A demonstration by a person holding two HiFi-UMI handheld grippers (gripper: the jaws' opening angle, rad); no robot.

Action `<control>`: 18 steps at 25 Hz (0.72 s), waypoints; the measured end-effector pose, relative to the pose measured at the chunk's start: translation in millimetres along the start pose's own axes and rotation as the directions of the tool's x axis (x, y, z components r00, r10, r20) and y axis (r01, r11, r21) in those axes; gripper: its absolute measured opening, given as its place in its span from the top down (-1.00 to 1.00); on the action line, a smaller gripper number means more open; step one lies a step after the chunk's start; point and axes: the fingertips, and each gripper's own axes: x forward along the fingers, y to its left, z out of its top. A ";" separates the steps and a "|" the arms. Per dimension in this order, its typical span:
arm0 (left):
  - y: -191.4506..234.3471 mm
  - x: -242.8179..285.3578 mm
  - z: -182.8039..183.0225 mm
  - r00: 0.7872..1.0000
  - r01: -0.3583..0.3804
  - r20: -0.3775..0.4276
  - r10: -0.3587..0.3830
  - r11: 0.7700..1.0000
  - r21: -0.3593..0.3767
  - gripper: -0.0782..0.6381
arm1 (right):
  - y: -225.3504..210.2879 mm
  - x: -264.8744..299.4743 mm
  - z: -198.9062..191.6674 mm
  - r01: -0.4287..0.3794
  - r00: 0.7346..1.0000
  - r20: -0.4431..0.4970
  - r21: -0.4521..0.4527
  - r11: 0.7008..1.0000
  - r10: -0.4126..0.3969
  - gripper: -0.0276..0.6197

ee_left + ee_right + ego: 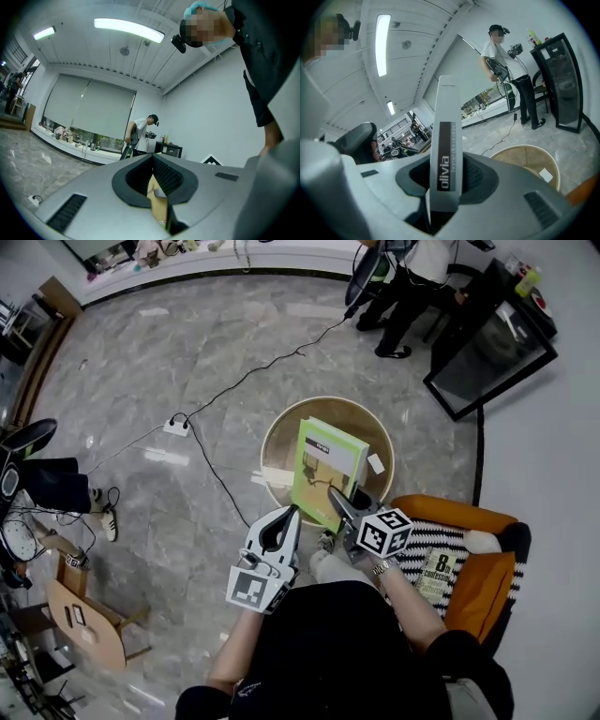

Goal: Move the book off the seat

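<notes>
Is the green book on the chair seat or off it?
Off it. The right gripper is clamped on the spine of the green book, holding it over the round table, clear of the striped seat.

Book (323,465): lower corner hidden by r. gripper (336,495).
2nd book (437,570): print too small to read.
Bystander (412,287): head cut off, top edge.

Grey left gripper (153,161) with dark ribbed jaws closed together, pale marble floor (28,159), grey roller blind (89,108), standing person in white shirt (140,133), black cabinet (169,150), long ceiling lights (129,29)
</notes>
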 end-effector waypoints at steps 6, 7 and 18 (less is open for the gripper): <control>40.5 18.2 -12.9 0.999 0.017 -0.026 -0.018 0.999 -0.042 0.75 | -17.8 29.5 -6.8 0.057 0.998 -0.029 0.025 0.998 -0.056 0.50; 48.3 22.4 -15.7 0.999 0.024 -0.030 -0.025 0.999 -0.049 0.75 | -21.8 35.1 -7.8 0.071 0.997 -0.031 0.033 0.997 -0.070 0.50; 129.2 90.2 -42.4 0.986 0.143 -0.075 -0.151 0.985 -0.099 0.75 | -73.4 119.1 -19.2 0.206 0.978 -0.074 0.135 0.969 -0.197 0.50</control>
